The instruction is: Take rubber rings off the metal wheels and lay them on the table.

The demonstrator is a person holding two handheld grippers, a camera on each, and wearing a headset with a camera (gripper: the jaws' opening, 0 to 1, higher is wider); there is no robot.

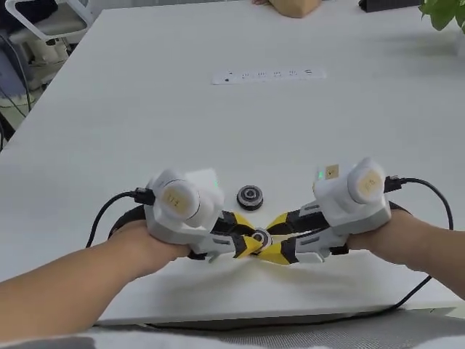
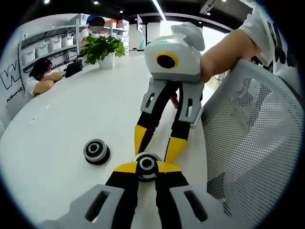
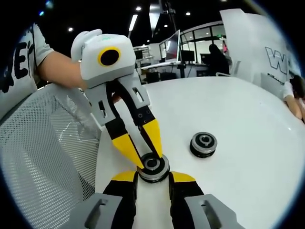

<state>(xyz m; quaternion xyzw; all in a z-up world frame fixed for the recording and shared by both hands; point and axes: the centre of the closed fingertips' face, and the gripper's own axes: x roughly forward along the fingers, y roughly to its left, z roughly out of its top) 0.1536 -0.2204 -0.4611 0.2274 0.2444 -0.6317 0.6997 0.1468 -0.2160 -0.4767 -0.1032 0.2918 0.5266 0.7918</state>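
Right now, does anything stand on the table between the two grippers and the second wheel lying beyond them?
Nothing visible does: only bare white table lies between them and the second wheel. But the left gripper and the right gripper are both shut on the first wheel, so neither is free to reach.

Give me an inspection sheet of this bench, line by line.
Surface: white table, smooth.
Job's things: near wheel, black ring on, held by both claws near the table's front edge; spare wheel lies flat just beyond, ring on, untouched.
Clutter: power strip farther back.
Grippers: left claw and right claw face each other, both closed on the near wheel.
Cables: black cable trails from the left gripper, another from the right.
Surroundings: mesh chair beside the table; potted plant and a person's hand at the far edge.
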